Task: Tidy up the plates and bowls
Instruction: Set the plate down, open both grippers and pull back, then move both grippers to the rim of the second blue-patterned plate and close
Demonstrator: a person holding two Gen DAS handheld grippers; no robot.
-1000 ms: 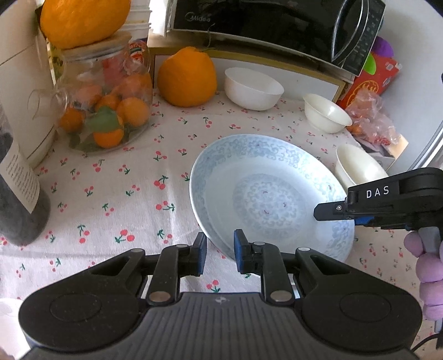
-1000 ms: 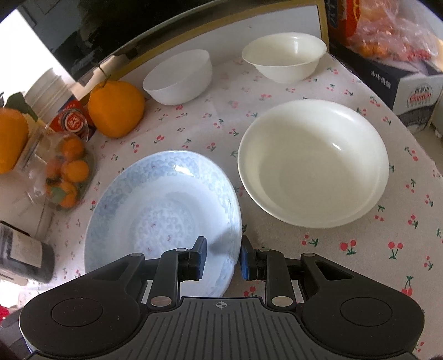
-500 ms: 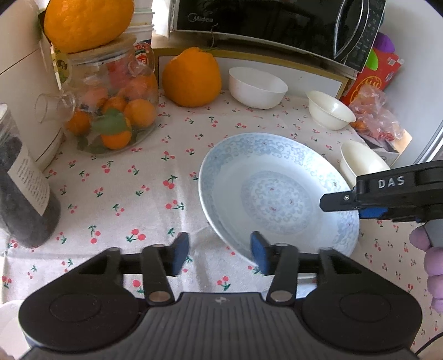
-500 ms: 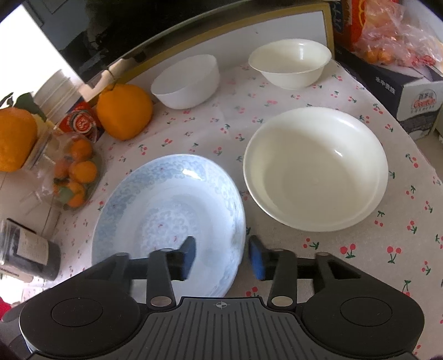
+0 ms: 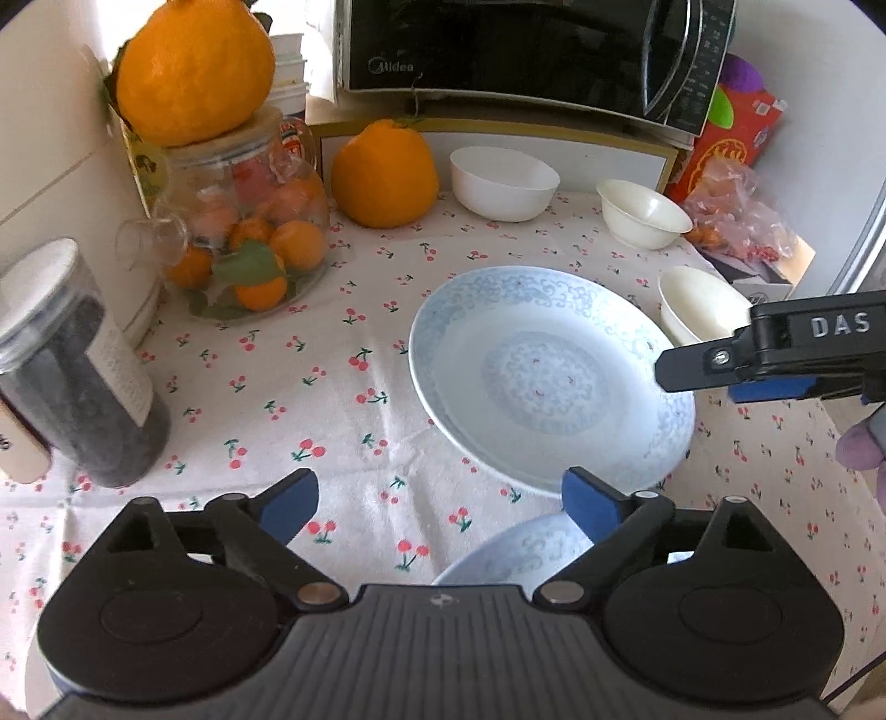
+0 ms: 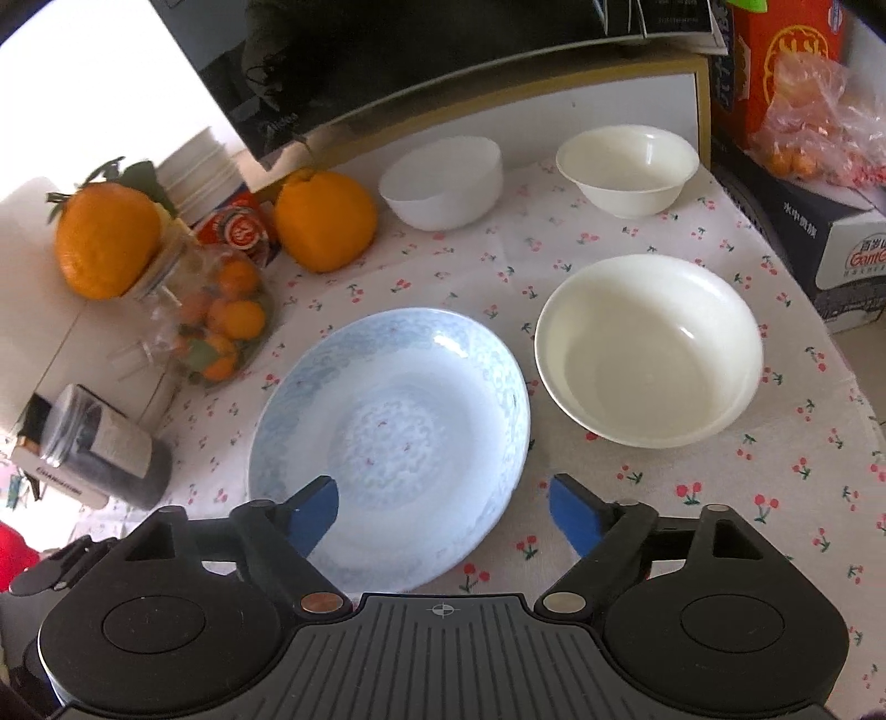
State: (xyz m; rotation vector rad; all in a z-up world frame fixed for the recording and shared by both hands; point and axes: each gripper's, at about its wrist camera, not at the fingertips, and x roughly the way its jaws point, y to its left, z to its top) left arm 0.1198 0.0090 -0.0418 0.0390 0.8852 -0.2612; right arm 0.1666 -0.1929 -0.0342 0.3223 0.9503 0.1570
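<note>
While both my tongs are opening, nothing sits gripped in either: the left gripper (image 5: pixel 440 501) has its blue pads spread wide above the cherry-print tablecloth (image 5: pixel 310 387), and the right gripper (image 6: pixel 443 512) spreads its pads over the near rim of the blue patterned plate (image 6: pixel 390 437) without touching it. That plate lies flat on the cloth, just beside the large cream bowl (image 6: pixel 648 346) on its right. Behind them stand a white bowl (image 6: pixel 443 183) and a small cream bowl (image 6: pixel 628 166), near the microwave (image 5: pixel 526 50). I see a second blue rim (image 5: pixel 515 556) low between my left pads
</note>
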